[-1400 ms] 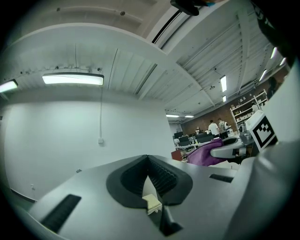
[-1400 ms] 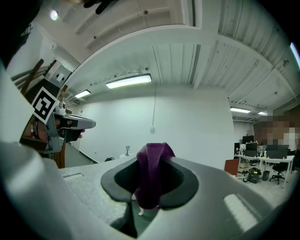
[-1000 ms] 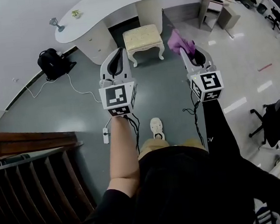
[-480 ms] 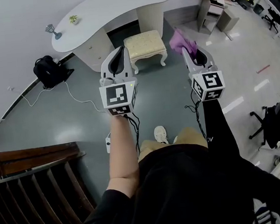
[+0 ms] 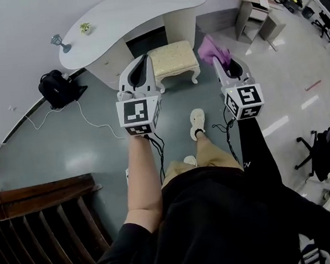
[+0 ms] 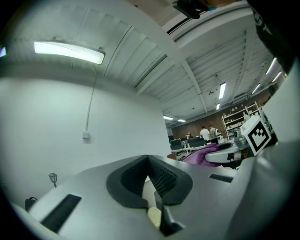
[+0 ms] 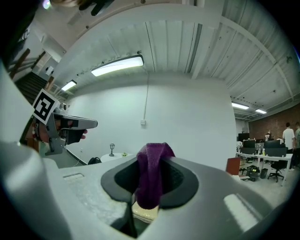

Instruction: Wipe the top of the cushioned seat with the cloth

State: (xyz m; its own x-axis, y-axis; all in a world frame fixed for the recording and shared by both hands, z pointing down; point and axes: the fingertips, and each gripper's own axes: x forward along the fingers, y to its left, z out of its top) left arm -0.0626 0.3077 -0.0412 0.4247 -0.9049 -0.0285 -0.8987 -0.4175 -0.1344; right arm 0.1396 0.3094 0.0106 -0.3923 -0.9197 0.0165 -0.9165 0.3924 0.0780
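In the head view the cream cushioned seat stands on the floor ahead, in front of a white curved desk. My left gripper is held out in the air, its tip over the seat's left edge in that view; its jaws are shut with nothing between them. My right gripper is to the right of the seat and shut on a purple cloth, which bunches above the jaws and droops over them. A sliver of cream seat shows under the cloth.
A black backpack and a white cable lie on the floor at left. Dark wooden stairs fill the lower left. A small cabinet stands at the back right, an office chair at right. The person's shoe is stepped forward.
The person has walked forward, one foot now ahead, and the seat and desk sit closer and lower in the head view. Both grippers keep their pose and the cloth stays held.
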